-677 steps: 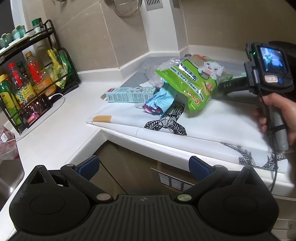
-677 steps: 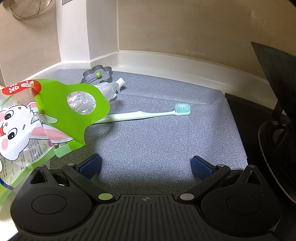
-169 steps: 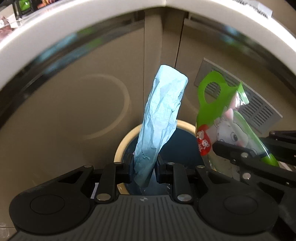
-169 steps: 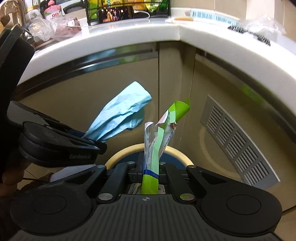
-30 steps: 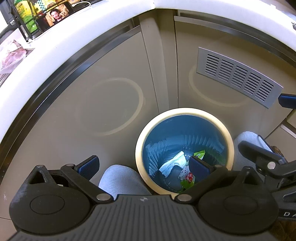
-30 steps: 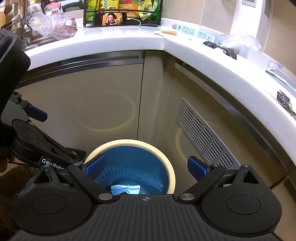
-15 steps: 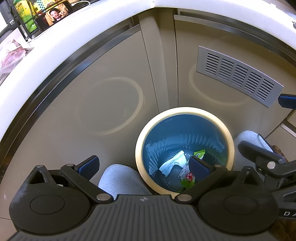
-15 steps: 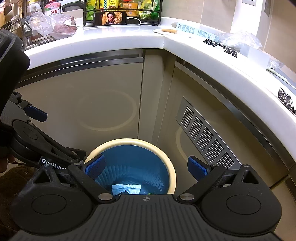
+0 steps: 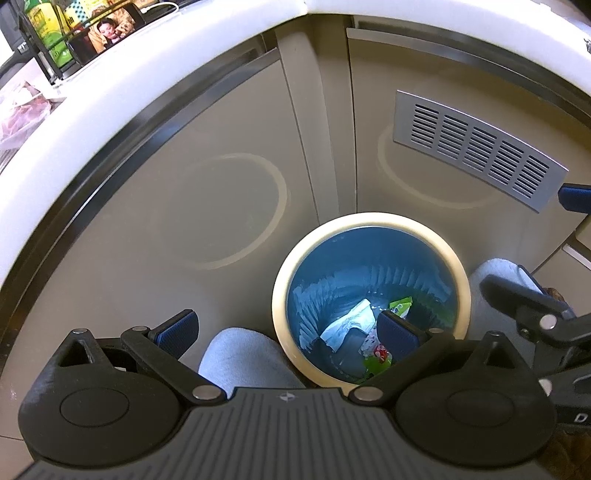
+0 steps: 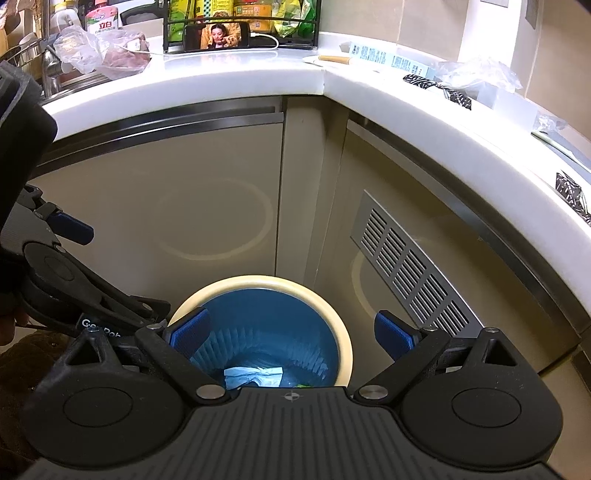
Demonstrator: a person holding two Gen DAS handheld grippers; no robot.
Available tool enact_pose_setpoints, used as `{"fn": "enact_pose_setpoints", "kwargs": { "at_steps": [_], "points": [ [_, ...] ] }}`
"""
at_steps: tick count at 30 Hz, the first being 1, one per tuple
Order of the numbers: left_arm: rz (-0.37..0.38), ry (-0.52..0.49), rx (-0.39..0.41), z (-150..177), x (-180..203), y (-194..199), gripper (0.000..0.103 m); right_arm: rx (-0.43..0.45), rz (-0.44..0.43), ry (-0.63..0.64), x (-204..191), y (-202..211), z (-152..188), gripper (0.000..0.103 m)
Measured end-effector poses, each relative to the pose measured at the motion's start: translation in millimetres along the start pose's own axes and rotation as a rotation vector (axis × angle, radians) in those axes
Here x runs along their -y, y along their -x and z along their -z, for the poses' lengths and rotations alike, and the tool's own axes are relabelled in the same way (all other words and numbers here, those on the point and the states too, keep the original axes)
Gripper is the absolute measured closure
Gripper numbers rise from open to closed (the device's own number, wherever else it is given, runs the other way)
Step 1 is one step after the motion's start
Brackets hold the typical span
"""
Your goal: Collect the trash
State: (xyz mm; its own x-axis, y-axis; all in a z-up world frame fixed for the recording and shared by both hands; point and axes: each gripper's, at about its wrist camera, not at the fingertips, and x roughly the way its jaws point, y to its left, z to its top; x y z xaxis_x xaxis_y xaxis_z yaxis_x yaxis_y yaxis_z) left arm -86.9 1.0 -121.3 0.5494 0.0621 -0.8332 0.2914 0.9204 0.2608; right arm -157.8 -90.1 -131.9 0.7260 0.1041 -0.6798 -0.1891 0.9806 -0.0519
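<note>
Below the curved white table (image 10: 229, 79), a round cream-rimmed blue waste bin (image 9: 280, 280) holds crumpled pale-blue paper (image 9: 351, 325) and a green wrapper (image 9: 400, 305), beneath both spread, empty hand-held grippers, left (image 9: 286, 326) and right (image 10: 291, 330).

White worktop (image 10: 236, 79) wraps the corner above beige cupboard doors; on it a black wire rack (image 10: 242, 27) w/ bottles and packets, a phone (image 10: 218, 37) propped at the rack's front w/ a white cable (image 10: 267, 40), a crumpled clear bag (image 10: 98, 50) left of the rack. Right of the corner: a long pale-blue box (image 10: 388, 57), more clear plastic (image 10: 476, 74), a black-and-white patterned mat (image 10: 570, 192). Floor below carries a round bin (image 9: 371, 221), cream rim, blue liner, w/ pale-blue paper (image 9: 349, 325) and a green wrapper (image 9: 400, 306) at the bottom.
</note>
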Motion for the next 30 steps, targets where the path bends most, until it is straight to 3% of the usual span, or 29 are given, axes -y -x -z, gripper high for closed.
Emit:
{"fn": "enact_pose_setpoints", "kwargs": {
  "at_steps": [13,21,30],
  "points": [
    [-0.002,0.002,0.020,-9,-6,9,0.000,0.037,0.003,-0.002,4,14,0,0.006],
    [0.012,0.026,0.088,-28,-16,36,0.000,0.085,-0.008,-0.026,18,35,-10,0.006],
    [0.045,0.043,0.172,-69,-17,68,0.000,0.259,0.037,-0.041,46,73,-41,0.005]
  ]
}}
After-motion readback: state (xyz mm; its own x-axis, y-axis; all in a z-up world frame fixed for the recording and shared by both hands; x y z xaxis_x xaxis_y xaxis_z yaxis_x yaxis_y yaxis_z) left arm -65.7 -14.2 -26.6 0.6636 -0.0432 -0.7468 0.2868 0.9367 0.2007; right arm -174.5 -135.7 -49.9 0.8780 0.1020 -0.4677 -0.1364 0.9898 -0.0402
